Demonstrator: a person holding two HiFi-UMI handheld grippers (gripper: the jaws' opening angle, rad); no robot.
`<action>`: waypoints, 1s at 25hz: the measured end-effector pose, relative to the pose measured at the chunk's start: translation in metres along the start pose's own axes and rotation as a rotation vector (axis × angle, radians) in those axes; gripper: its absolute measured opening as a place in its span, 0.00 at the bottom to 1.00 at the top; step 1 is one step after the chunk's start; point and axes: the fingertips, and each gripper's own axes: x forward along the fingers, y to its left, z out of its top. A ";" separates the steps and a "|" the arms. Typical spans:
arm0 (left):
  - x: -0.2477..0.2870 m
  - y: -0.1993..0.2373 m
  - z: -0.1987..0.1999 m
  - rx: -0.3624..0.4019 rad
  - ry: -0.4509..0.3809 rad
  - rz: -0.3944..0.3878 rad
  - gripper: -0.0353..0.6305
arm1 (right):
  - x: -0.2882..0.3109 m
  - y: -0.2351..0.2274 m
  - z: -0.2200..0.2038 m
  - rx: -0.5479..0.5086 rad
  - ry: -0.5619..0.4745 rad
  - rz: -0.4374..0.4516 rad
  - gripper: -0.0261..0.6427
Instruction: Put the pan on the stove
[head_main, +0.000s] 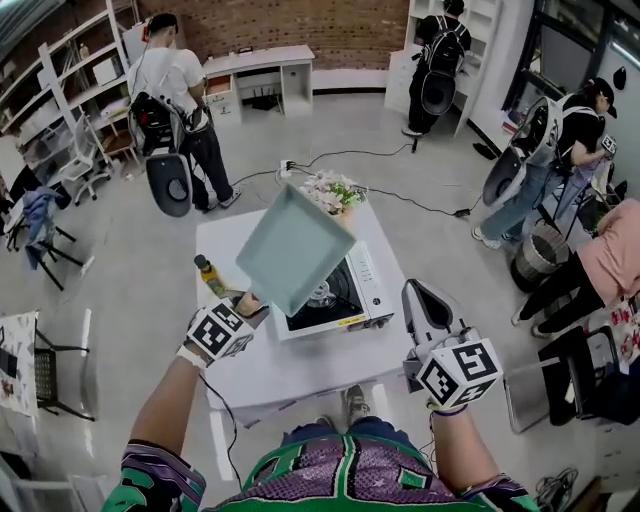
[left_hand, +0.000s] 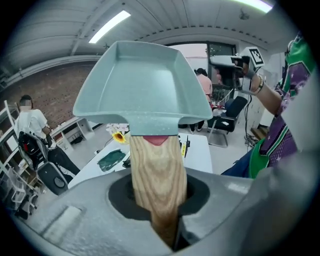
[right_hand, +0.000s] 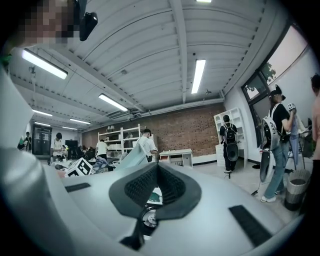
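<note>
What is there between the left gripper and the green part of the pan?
The pan's wooden handle, gripped in the jaws; left gripper view shows it.

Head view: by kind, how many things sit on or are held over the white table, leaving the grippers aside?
Pan: 1
Stove: 1
Bottle: 1
Bunch of flowers: 1
Total: 4
</note>
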 end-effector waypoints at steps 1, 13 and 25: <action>0.005 -0.001 -0.002 0.010 0.011 -0.012 0.17 | 0.001 -0.002 0.000 -0.001 0.001 0.002 0.04; 0.049 -0.007 -0.023 0.113 0.144 -0.121 0.17 | 0.017 -0.025 -0.006 0.004 0.009 0.040 0.04; 0.085 -0.004 -0.046 0.147 0.294 -0.202 0.17 | 0.023 -0.055 -0.014 0.013 0.035 0.022 0.04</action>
